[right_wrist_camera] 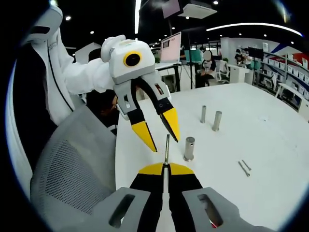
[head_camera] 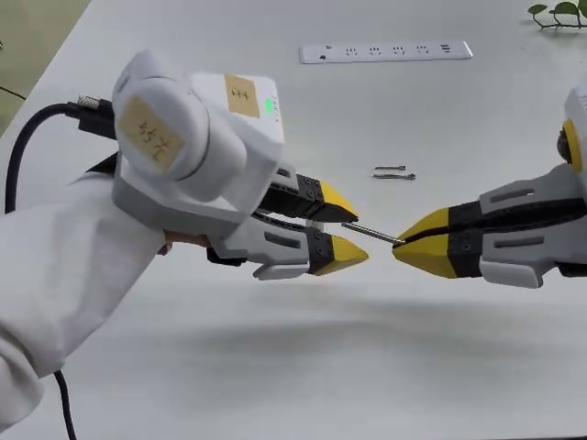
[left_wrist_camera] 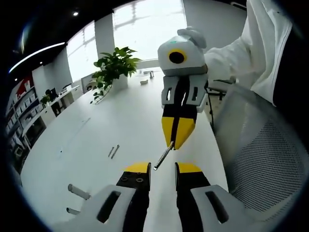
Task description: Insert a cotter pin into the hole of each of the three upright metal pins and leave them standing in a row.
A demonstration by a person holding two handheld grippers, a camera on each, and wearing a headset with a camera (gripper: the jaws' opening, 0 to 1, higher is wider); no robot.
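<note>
Head view: bright, even, diffuse light; broad soft shadow across the white table (head_camera: 275,385), lower centre. Left gripper view: windows (left_wrist_camera: 145,24) blown out, top centre. Right gripper view: ceiling strip light (right_wrist_camera: 251,24) glares, upper right. Both fisheye-bent at edges.

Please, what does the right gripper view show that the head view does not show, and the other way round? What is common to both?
The right gripper view adds three upright metal pins standing on the white table, and a mesh chair back. The head view adds a white power strip and green leaves at the far side. Both share the right gripper shut on a cotter pin, the open left gripper facing it, and two spare cotter pins lying on the table.
</note>
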